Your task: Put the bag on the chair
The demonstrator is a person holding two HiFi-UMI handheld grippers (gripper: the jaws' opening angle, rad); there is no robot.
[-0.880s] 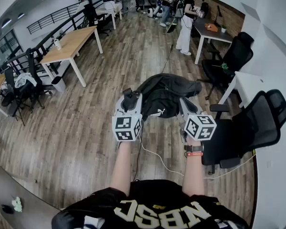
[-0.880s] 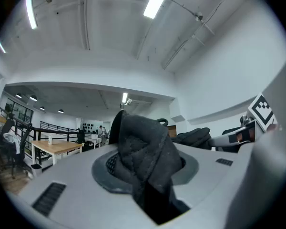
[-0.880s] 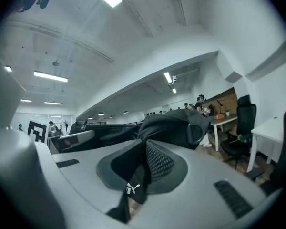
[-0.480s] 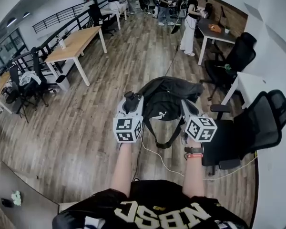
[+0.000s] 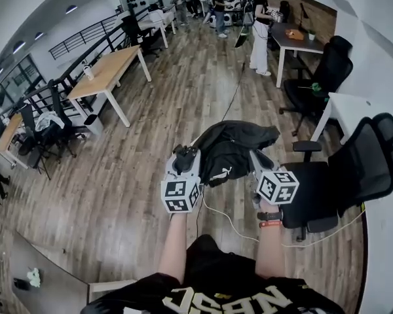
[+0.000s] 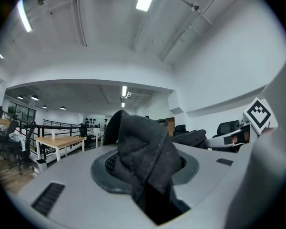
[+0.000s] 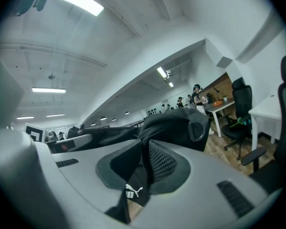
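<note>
Two wooden-topped desks (image 5: 110, 65) are seen at the left of the room, standing on the plank floor (image 5: 118, 195), one behind the other along a black railing. Two hand-held grippers are raised side by side in the middle of the head view, each carrying one cube with square markers. The left gripper (image 5: 185, 156) is closed on a fold of black fabric: in the left gripper view the cloth is seen bunched and pinched between the two dark pads (image 6: 101, 168). One black bag (image 5: 232, 148) is held up between the two grippers, clear of the floor and just to the left of the chair's seat edge; it is not resting on the chair. One white cable (image 5: 226, 222) is seen trailing over the floor under the bag. The right gripper (image 5: 255, 159) is likewise clamped on the bag: in the right gripper view a black strap bearing a white logo is caught between its pads (image 7: 168, 162). To the right of it one black mesh-backed chair (image 5: 363, 169) is seen, with its seat turned toward the bag and its back toward the wall. Behind the chair one white desk (image 5: 354, 106) is placed. Near the top edge one person (image 5: 259, 28) in white trousers is seen standing; a group beyond is too small to be counted.
</note>
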